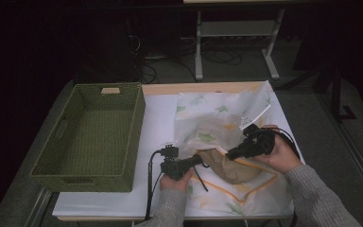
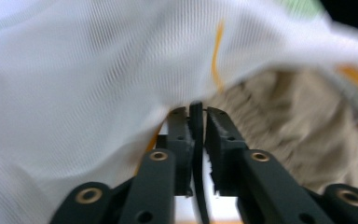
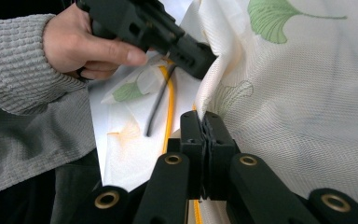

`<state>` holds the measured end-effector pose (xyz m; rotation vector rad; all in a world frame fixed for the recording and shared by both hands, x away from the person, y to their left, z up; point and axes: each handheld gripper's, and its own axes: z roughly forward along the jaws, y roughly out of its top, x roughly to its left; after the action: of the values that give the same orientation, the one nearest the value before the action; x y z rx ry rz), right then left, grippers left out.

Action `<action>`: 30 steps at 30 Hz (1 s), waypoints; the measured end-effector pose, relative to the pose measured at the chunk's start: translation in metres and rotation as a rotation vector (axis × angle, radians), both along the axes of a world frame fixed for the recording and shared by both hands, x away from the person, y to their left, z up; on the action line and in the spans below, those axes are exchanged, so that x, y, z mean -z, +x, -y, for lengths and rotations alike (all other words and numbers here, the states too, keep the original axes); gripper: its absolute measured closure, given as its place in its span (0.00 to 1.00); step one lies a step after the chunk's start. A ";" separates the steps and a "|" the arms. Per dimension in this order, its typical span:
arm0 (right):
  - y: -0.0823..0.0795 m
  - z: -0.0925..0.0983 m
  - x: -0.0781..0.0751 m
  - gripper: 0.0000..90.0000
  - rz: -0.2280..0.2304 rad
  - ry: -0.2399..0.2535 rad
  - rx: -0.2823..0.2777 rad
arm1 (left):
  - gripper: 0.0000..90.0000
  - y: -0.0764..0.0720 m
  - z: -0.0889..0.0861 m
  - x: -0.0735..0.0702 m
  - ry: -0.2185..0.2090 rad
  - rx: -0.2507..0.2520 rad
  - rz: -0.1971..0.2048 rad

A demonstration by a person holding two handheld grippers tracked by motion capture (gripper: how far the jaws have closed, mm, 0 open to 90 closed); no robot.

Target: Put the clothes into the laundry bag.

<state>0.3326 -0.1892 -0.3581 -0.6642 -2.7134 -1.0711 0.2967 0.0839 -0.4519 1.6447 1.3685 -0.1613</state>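
Cord (image 2: 196, 140) between left jaws, touching.

Dark room; grey floor (image 1: 246, 66). White metal-framed table legs (image 1: 199, 47) at 12 o'clock, black cables (image 1: 217, 56) coiled beside them.

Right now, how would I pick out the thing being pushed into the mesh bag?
Start at the green basket on the table's left, then look right to the white leaf-printed mesh bag. At its orange-edged mouth, between the two grippers, lies a tan crumpled cloth, the one plain brown thing there.
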 end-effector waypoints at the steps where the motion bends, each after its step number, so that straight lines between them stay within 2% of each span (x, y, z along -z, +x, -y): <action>1: 0.000 0.000 0.001 0.97 -0.002 0.002 -0.002 | 0.85 -0.002 0.000 0.001 0.020 0.012 0.000; 5: 0.000 0.000 0.002 0.97 -0.009 0.001 -0.005 | 0.74 -0.009 -0.004 0.001 0.060 0.076 -0.038; 10: -0.001 0.000 0.002 0.97 -0.007 0.001 -0.003 | 0.61 -0.018 -0.015 -0.009 0.091 0.150 -0.078; 12: -0.001 0.000 0.002 0.97 -0.008 -0.001 -0.002 | 0.60 -0.022 -0.019 -0.012 0.114 0.164 -0.076; 16: 0.000 -0.001 0.002 0.97 -0.008 -0.003 -0.005 | 0.62 -0.028 -0.026 -0.015 0.184 0.215 -0.102; 19: 0.000 -0.002 0.003 0.97 -0.006 -0.005 -0.009 | 0.73 -0.030 -0.029 -0.013 0.196 0.282 -0.140; 23: 0.001 -0.005 0.003 0.97 -0.012 -0.003 -0.009 | 0.94 -0.031 -0.023 -0.006 0.162 0.351 -0.167; 25: 0.001 -0.006 0.004 0.97 -0.012 -0.004 -0.012 | 0.94 -0.030 -0.017 -0.004 0.110 0.359 -0.163; 27: 0.001 -0.007 0.004 0.97 -0.012 -0.005 -0.017 | 0.95 -0.027 -0.008 -0.003 0.037 0.355 -0.152; 30: 0.001 -0.008 0.004 0.97 -0.012 -0.006 -0.020 | 0.95 -0.019 0.014 -0.003 -0.053 0.351 -0.139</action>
<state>0.3336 -0.1809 -0.3617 -0.6410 -2.7077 -1.0514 0.2775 0.0703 -0.4492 1.8452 1.1539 -0.5213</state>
